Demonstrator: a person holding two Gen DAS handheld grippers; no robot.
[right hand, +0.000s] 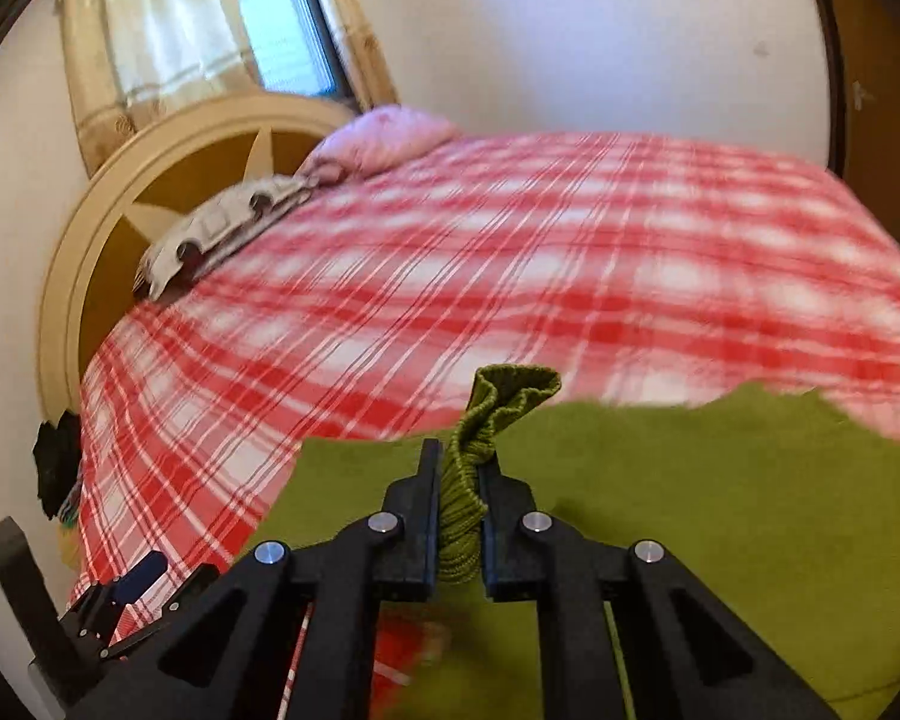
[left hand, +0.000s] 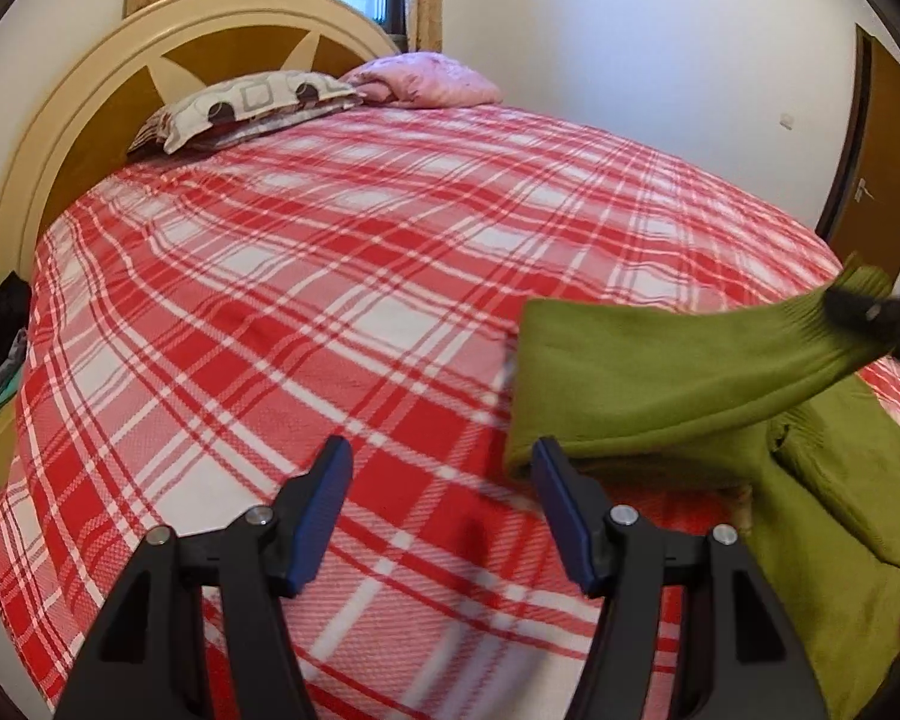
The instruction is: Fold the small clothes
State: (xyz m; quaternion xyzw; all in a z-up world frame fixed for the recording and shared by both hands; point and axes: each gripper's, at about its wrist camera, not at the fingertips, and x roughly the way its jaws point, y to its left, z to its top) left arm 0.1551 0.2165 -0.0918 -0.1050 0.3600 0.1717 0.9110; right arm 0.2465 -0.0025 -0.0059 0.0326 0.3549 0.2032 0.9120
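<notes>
Olive-green garment (left hand: 660, 372) on a red-and-white plaid bedspread (left hand: 330, 276); pink pillow (left hand: 432, 81).

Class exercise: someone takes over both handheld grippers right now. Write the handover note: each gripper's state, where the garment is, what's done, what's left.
Right gripper: shut on the ribbed cuff of the green sweater, sleeve lifted off the bed.
Left gripper: open, holding nothing, over the plaid cover beside the sweater's near edge.
Sweater: on the bed's near right part, body partly bunched.
Done: cuff gripped and raised.
Left: probably lay the sleeve across the body, then fold the rest.
</notes>
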